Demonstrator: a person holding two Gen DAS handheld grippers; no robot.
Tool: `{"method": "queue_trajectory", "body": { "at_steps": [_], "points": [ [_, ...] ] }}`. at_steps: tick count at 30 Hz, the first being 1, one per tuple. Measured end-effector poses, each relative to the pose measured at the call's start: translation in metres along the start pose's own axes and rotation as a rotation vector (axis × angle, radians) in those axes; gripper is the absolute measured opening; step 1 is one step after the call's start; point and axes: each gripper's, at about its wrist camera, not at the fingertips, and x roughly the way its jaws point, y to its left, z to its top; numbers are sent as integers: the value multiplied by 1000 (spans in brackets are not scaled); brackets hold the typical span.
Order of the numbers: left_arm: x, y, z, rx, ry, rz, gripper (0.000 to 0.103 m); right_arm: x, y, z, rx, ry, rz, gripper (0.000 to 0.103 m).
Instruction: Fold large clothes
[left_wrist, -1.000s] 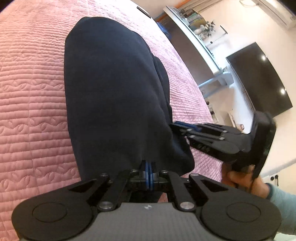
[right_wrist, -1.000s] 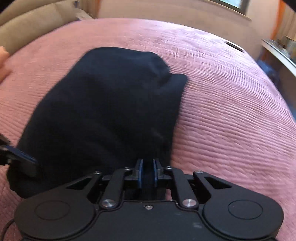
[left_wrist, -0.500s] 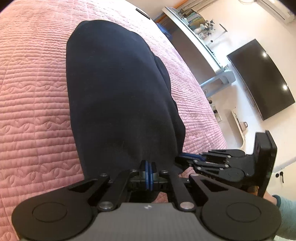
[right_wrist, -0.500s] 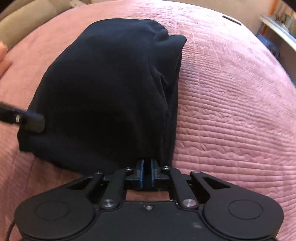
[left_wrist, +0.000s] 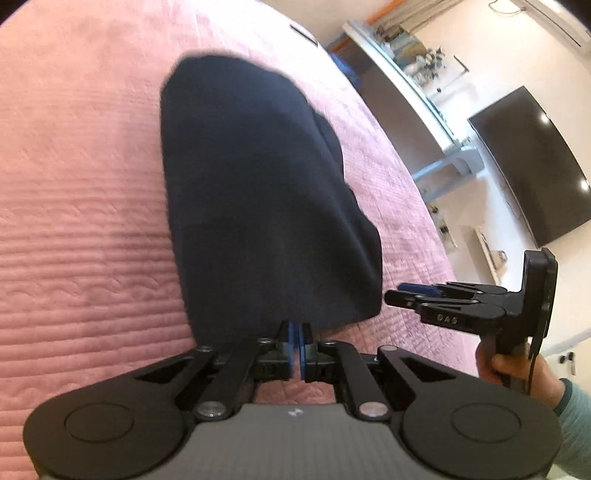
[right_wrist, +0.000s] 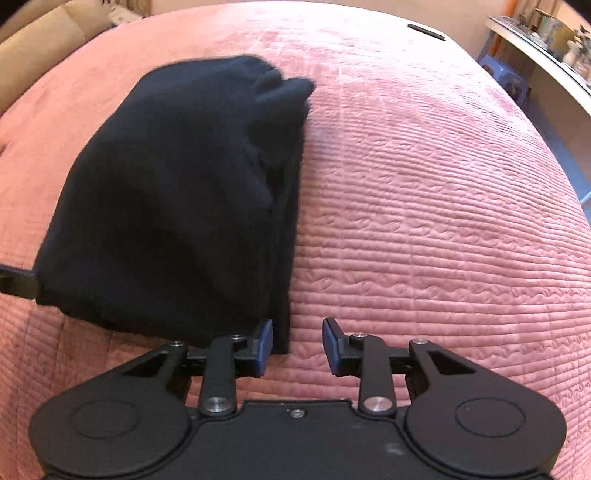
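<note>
Navy folded garment (right_wrist: 173, 206) lies on the pink quilt (right_wrist: 424, 221), just ahead of both claws. Right gripper (right_wrist: 297, 345) spread wide, its left pad at the cloth's near corner; left gripper (left_wrist: 295, 343) nearly together, gripping nothing

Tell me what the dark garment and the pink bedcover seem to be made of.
Dark navy garment: soft matte knit or fleece, likely cotton; it drapes in thick, limp layers with no sheen. Pink bedcover: quilted fabric with stitched horizontal ridges and wavy rows, slightly lustrous; the fibre cannot be told.
</note>
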Motion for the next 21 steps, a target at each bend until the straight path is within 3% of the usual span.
{"method": "queue_trajectory", "body": {
  "at_steps": [3,8,10,12,16,18,21],
  "points": [
    [-19,0,5,21,-32,62,21,-9,-14,14,57,-32,61,71],
    [-35,0,27,79,-75,122,24,-5,-26,42,142,-74,171,76],
    [-32,2,39,97,-84,136,32,-1,-27,51,186,-87,239,78],
    [-27,2,48,110,-86,144,56,9,-24,59,222,-82,304,78],
    [-12,2,65,122,-93,123,67,32,-18,68,223,-92,324,80],
    [-3,7,73,113,-85,116,81,44,-19,68,215,-84,317,81],
    [13,17,80,107,-58,129,84,66,-26,64,225,-55,346,90]
  ]
}}
